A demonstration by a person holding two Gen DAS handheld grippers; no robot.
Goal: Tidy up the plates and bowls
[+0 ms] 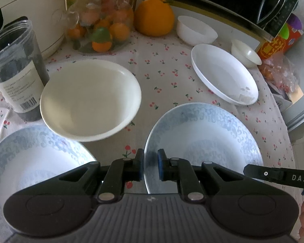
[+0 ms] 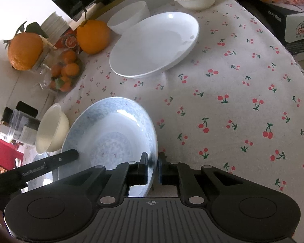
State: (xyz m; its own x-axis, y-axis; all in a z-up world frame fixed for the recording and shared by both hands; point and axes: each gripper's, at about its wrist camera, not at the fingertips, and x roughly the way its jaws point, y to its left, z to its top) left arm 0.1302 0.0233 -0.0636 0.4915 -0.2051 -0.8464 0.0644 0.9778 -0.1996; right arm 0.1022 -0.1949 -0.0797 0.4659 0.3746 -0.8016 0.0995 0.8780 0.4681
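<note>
A blue-patterned plate (image 1: 202, 133) lies on the cherry-print tablecloth; both grippers sit at its rim. My left gripper (image 1: 150, 167) straddles its left rim, the jaws narrowly apart around the edge. My right gripper (image 2: 152, 168) is shut on the same plate (image 2: 111, 137) at its right rim, tilting it. A second blue-patterned plate (image 1: 30, 162) lies at the left. A cream bowl (image 1: 91, 99) sits behind it. A white plate (image 1: 225, 73), a white bowl (image 1: 196, 30) and a small cream bowl (image 1: 246, 53) stand farther back.
A glass jar of small oranges (image 1: 99, 20), a large orange (image 1: 154, 16), a dark jar (image 1: 16, 66) and a white appliance (image 1: 26, 6) line the back left. A microwave (image 1: 253, 0) and boxes (image 2: 298, 26) stand at the back right.
</note>
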